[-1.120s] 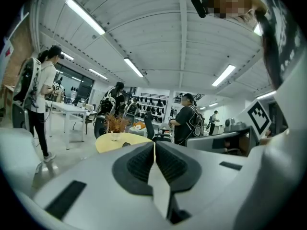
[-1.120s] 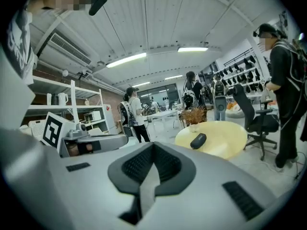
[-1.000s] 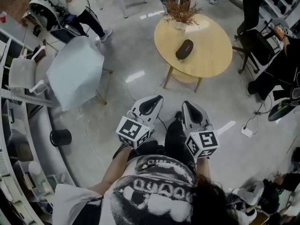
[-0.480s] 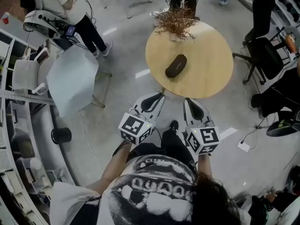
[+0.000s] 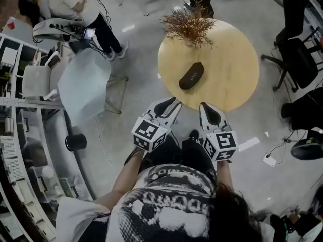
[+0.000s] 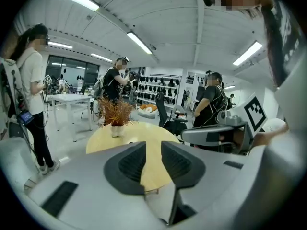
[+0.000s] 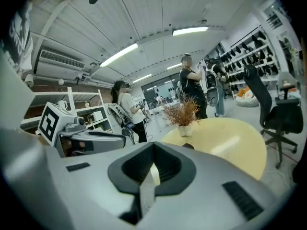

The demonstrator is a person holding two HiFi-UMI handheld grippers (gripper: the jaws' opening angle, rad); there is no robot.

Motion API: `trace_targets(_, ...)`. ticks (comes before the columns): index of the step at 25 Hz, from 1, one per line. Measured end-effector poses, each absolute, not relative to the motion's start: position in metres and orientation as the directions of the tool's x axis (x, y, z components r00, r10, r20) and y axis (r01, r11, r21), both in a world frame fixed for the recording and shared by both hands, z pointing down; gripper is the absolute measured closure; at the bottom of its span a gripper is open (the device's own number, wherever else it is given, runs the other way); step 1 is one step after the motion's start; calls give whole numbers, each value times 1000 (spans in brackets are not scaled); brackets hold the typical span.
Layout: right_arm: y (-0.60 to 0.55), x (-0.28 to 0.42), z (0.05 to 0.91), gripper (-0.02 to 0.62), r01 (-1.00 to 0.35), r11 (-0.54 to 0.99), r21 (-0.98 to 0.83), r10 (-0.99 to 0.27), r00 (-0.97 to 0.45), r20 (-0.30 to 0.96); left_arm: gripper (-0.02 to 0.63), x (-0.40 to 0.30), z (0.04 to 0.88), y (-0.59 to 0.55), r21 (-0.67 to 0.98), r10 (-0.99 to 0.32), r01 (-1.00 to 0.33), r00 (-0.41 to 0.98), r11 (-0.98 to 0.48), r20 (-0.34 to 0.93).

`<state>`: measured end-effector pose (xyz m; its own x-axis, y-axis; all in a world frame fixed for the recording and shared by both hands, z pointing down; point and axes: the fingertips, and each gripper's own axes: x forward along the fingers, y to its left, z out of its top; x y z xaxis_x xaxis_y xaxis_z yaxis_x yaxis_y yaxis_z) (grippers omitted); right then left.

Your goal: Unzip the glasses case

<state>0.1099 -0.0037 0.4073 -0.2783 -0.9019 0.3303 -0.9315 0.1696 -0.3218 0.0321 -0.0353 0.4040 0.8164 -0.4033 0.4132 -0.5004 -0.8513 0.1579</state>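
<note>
Head view: dark oval case (image 5: 191, 76) lies closed on round wooden bench (image 5: 232, 69), near white pot (image 6: 115, 130) holding dried sprigs (image 5: 187, 25). Left gripper (image 5: 169, 104) fingers opening, nothing between. Right gripper (image 5: 208, 110) fingers pressed together, empty.

The head camera looked steeply down from above; both gripper cameras faced forward, low, all sharing the round table (image 5: 232, 69).

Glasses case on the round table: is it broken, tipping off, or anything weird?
Nothing stands out. The glasses case lies flat and looks whole on the round table, well inside the edge, a little way from the dried plant.
</note>
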Motion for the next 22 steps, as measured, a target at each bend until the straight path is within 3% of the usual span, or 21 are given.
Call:
trace_targets(10,-29,112,430,597,-946,85,-312,-910,-201,362,405,32,430,-71,189,-289,-427,818,-884,496)
trace_targets(22,-68,87,460,597,-965,-148,-218,-904,42,426,390,49,484,-140,219,-5,-157,823,-963,568)
